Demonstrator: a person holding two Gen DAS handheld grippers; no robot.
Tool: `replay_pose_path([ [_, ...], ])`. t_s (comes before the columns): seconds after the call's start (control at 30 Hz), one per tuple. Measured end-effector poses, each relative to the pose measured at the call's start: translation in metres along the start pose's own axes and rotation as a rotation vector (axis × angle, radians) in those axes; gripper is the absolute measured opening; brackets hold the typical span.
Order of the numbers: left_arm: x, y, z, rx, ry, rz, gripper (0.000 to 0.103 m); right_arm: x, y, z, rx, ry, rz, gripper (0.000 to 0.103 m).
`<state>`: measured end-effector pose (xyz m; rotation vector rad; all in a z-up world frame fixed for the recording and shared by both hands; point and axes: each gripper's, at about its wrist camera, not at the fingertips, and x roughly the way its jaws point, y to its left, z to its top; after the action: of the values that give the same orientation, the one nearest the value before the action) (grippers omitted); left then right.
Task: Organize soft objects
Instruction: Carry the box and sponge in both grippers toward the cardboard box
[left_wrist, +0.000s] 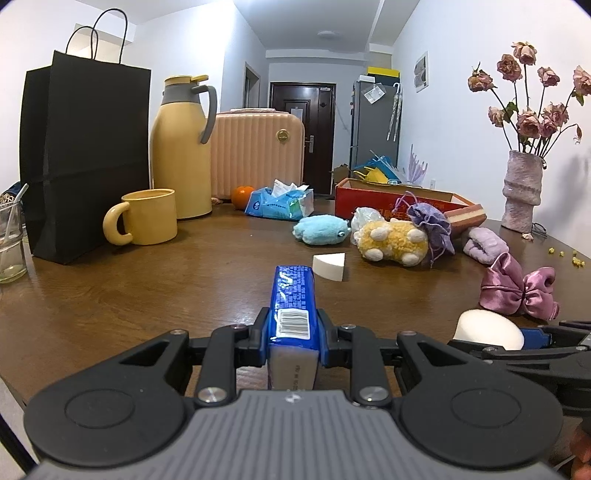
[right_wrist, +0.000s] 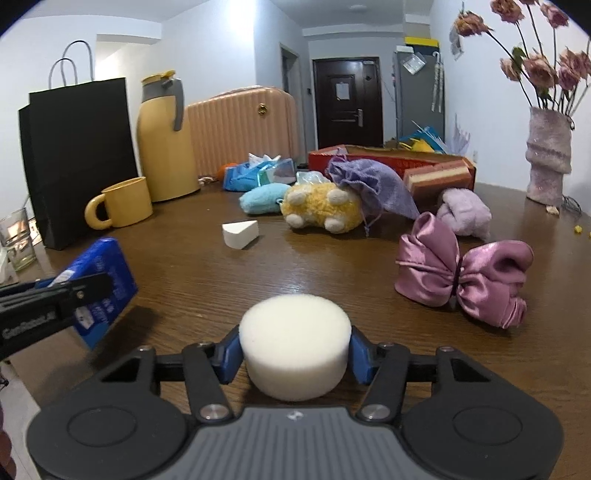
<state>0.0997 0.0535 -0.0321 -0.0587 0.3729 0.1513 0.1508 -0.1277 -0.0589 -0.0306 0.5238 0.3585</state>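
A red cardboard box (left_wrist: 399, 201) lies open toward the table's far right; what it holds cannot be made out. A yellow mug (left_wrist: 149, 218) and a glass (left_wrist: 11, 243) with a straw stand by the left edge, near one black paper bag (left_wrist: 85, 155). Soft things on the table: two plush toys, blue (left_wrist: 320, 229) and yellow (left_wrist: 393, 240), one lilac drawstring pouch (left_wrist: 432, 223), one satin bow (right_wrist: 461, 273), one white wedge sponge (right_wrist: 240, 233). The left gripper (left_wrist: 293, 332) has its jaws clenched on a blue tissue pack (left_wrist: 293, 299). The right gripper (right_wrist: 294, 354) has its jaws pressed on a round white sponge (right_wrist: 294, 350) near the front edge. Bare wood lies open mid-table.
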Motion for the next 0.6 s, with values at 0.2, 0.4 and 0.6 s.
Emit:
replay_pose_path([
  [0.2,0.001,-0.012,0.008,0.013,-0.008,-0.022,0.025,-0.015,0.003,0.008,-0.049,-0.063,0.004,0.056],
  [0.4,0.006,-0.021,0.020,0.008,-0.011,-0.045,0.025,-0.024,-0.010,0.028,-0.046,-0.104,-0.001,0.056],
  [0.6,0.012,-0.031,0.037,0.003,-0.022,-0.067,0.025,-0.028,-0.027,0.051,-0.036,-0.146,-0.019,0.056],
])
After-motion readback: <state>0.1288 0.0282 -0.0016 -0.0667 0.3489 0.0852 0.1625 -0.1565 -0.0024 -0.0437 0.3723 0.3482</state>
